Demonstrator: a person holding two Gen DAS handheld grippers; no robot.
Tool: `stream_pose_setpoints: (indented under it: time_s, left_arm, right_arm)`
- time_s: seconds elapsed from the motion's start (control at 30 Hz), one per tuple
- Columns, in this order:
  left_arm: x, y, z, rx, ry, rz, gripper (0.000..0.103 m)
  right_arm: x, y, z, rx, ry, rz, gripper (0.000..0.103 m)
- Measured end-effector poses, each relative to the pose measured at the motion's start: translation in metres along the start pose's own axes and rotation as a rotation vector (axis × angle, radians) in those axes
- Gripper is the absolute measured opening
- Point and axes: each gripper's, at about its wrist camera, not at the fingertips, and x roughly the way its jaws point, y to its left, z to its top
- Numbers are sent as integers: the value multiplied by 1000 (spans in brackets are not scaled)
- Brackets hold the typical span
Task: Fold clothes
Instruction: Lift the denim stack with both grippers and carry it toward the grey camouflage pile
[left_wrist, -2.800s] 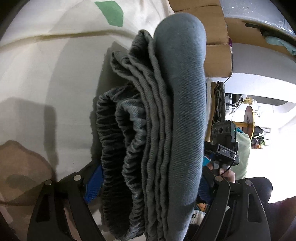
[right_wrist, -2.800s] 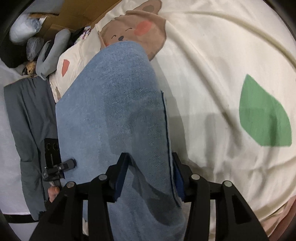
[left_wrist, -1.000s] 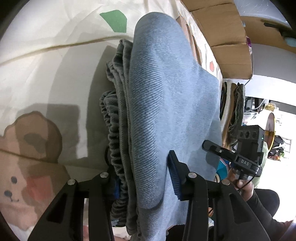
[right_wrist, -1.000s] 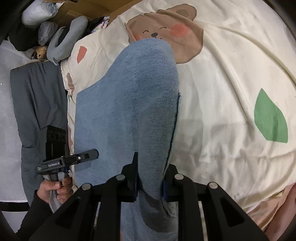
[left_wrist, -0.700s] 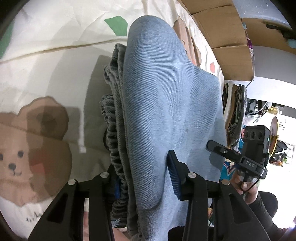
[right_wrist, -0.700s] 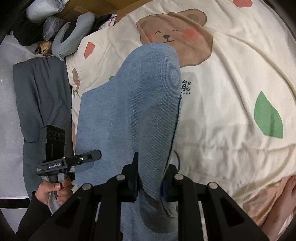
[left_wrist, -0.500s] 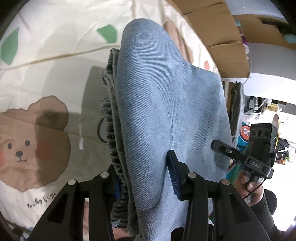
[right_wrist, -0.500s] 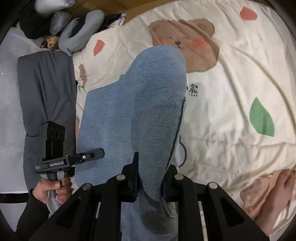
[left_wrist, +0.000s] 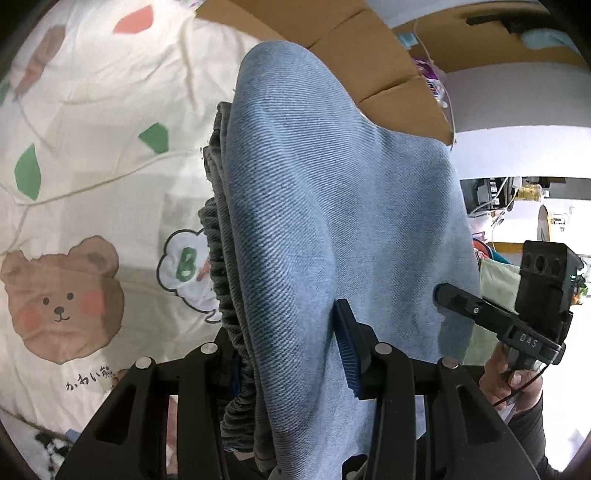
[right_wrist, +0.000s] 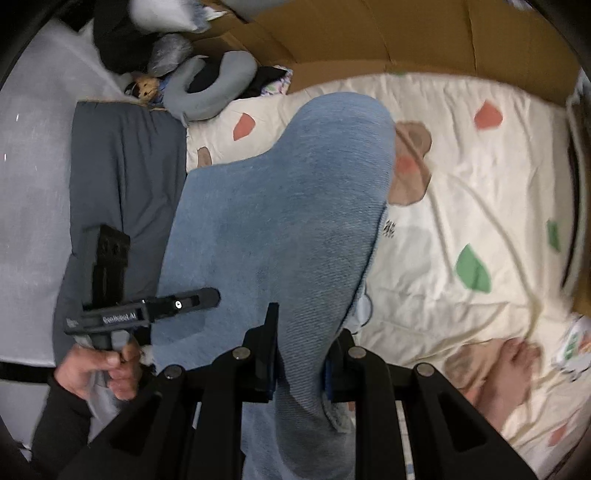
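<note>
Left wrist: both grippers apparently clamp folded jeans (left_wrist: 332, 221).

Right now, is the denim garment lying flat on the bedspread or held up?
Held up: the denim garment hangs folded, clamped in both tools, with the bedspread below.

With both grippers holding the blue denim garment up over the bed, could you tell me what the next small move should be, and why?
Probably carry it sideways and lower it flat onto the bear-print sheet. The left gripper clamps the bunched waistband end of the denim garment, the right gripper pinches another folded edge, and the cloth hangs doubled between them, apparently clear of the bedding, so the fold looks ready to set down.
</note>
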Motion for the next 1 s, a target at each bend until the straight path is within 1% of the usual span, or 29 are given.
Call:
stream_pose_setpoints:
  time_s: [0.13,0.27,0.4,0.6,0.8,1.0]
  left_arm:
    - [-12,-30,3,14,-3,40,41]
    - [-23,-61,6,27,-11,81,41]
    - [-40,-95,9,53,-42,82,41]
    - [-53,-146,21,91,-49,105,40]
    - [-44,-195,29,120,-47,139,40]
    - [-16,-233,36,124,-42,151,40]
  right_arm:
    - [-21,18,7,-25,-15,-29,17]
    - [-47,22,12,-31,-26,-39,17]
    - [-85,22,19,-34,-69,-12,17]
    - [-139,17,24,-65,-106,-15,17]
    - [-182,2,28,-50,-131,-49,17]
    - [-213,-28,26,-22,-155,-76,17]
